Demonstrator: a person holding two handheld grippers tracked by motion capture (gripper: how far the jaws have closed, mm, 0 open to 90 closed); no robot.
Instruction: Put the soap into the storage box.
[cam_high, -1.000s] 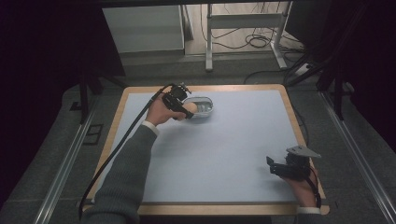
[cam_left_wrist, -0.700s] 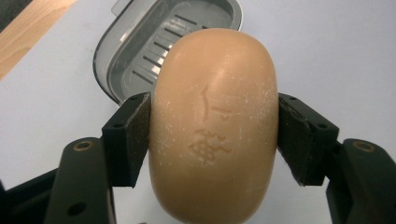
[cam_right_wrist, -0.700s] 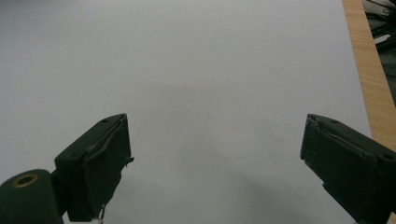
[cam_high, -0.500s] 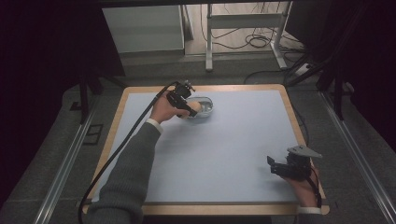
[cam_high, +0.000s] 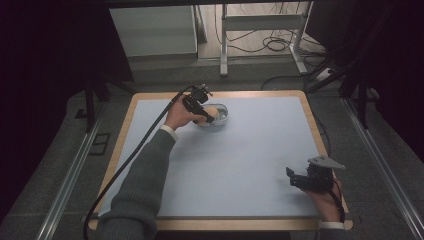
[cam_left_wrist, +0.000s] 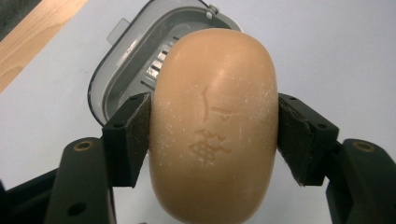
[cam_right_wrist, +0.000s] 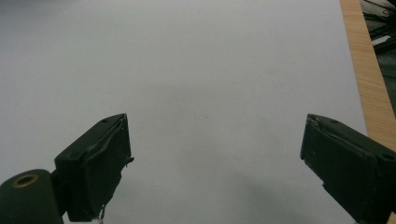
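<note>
A tan oval bar of soap (cam_left_wrist: 215, 126) with an embossed mark is clamped between the two pads of my left gripper (cam_left_wrist: 215, 135). Just under it lies a grey soap dish (cam_left_wrist: 135, 60) with a slotted floor. From above, the left gripper (cam_high: 209, 118) hovers over that dish (cam_high: 220, 120) near the table's far edge, with the soap (cam_high: 211, 112) a small tan patch in its jaws. At the near right, my right gripper (cam_high: 291, 178) rests low over the mat. Its jaws (cam_right_wrist: 215, 163) stand wide apart with nothing between them.
A pale blue mat (cam_high: 250, 150) covers the wooden table (cam_high: 320, 135). The left gripper's black cable (cam_high: 125, 165) trails off the table's near left corner. Dark floor, metal rails and table legs lie beyond the far edge.
The left hand has lifted and shifted slightly toward the far side with the soap, still over the dish. The right gripper has stayed where it was.
</note>
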